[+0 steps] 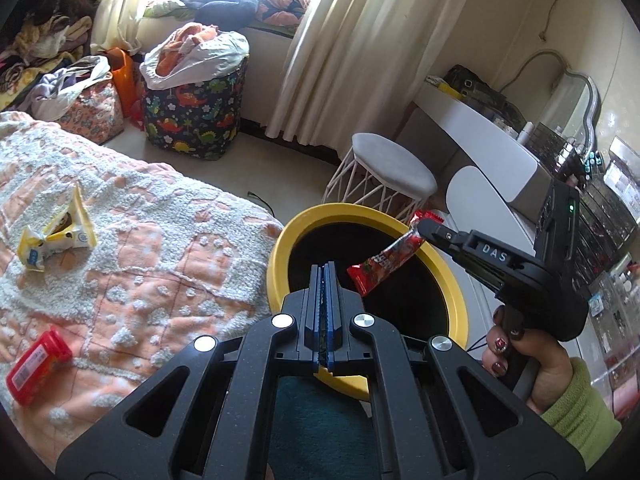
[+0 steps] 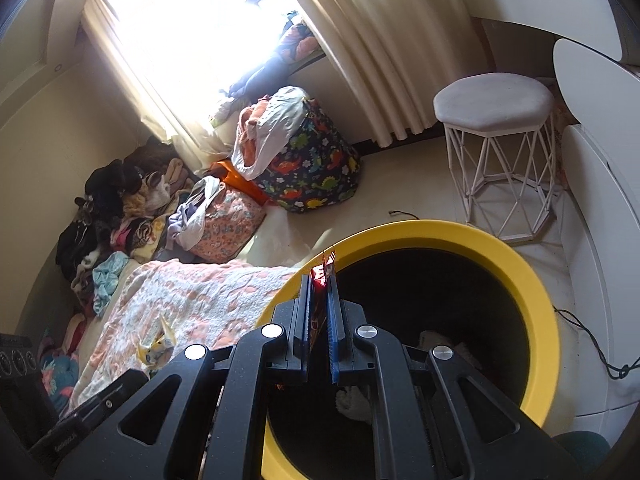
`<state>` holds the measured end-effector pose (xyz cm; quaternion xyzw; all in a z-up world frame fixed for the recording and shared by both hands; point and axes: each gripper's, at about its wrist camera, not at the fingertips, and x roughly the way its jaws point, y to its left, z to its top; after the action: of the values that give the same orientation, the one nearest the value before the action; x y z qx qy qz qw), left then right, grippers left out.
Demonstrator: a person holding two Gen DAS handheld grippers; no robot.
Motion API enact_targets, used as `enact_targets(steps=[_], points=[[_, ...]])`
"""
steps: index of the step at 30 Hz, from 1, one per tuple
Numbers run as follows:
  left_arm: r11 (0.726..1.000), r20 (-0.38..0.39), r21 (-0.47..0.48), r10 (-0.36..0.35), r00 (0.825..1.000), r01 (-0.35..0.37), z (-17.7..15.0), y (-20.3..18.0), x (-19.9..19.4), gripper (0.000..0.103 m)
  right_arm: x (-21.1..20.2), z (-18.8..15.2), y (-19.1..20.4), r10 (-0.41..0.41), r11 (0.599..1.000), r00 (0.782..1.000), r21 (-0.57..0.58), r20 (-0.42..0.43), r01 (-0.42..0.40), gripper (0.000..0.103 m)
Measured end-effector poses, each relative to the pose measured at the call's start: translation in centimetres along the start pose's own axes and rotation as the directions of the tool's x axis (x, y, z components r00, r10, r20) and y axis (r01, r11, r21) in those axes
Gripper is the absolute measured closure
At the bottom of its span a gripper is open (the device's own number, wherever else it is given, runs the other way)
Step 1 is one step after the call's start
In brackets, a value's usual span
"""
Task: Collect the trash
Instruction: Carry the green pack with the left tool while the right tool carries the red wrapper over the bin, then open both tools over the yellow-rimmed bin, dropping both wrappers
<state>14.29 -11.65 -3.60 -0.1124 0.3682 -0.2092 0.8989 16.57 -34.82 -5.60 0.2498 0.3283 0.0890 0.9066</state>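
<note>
Where right jaws pinch, red wrapper over bin.

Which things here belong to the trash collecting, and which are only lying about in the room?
Belong to the job:
- red wrapper in the right gripper, jaws shut on it
- yellow-rimmed bin
- yellow wrapper on the bed
- red packet on the bed
- left gripper, shut, empty

Just lying about:
- dinosaur-print basket
- white stool
- floral bag

The round plastic bin has a yellow rim and black inside. The crinkly foil snack wrapper is red. The tufted bedspread shows peach-and-white patchwork.
</note>
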Motion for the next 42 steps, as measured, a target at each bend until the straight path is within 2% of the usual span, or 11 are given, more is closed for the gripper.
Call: enact_targets(steps=[13, 22, 38, 39, 41, 42], points=[[0.998, -0.046, 0.052, -0.041, 0.998, 0.043, -1.4, -2.3, 2.1, 0.103, -0.2, 0.2, -2.5, -0.089, 0.996, 0.995, 0.006, 0.040, 0.089, 0.096], [0.994, -0.086, 0.078, -0.065, 0.994, 0.071, -2.3, -3.2, 3.9, 0.103, 0.3, 0.2, -3.8, -0.130, 0.992, 0.991, 0.011, 0.038, 0.129, 0.096], [0.988, -0.144, 0.110, -0.089, 0.986, 0.106, -2.7, -4.7, 7.2, 0.103, 1.2, -0.1, -4.3, -0.142, 0.990, 0.990, 0.014, 0.020, 0.141, 0.095], [0.988, -0.142, 0.112, -0.089, 0.986, 0.105, -2.7, -4.7, 7.3, 0.103, 1.3, -0.3, -4.3, -0.140, 0.990, 0.990, 0.012, 0.018, 0.140, 0.094], [0.988, -0.139, 0.117, -0.082, 0.987, 0.099, -2.6, -4.8, 7.6, 0.103, 1.3, -0.4, -4.3, -0.138, 0.990, 0.990, 0.014, 0.019, 0.138, 0.085], [0.989, -0.138, 0.116, -0.080, 0.987, 0.096, -2.6, -4.7, 7.7, 0.103, 1.3, -0.5, -4.3, -0.133, 0.991, 0.991, 0.016, 0.020, 0.133, 0.076]])
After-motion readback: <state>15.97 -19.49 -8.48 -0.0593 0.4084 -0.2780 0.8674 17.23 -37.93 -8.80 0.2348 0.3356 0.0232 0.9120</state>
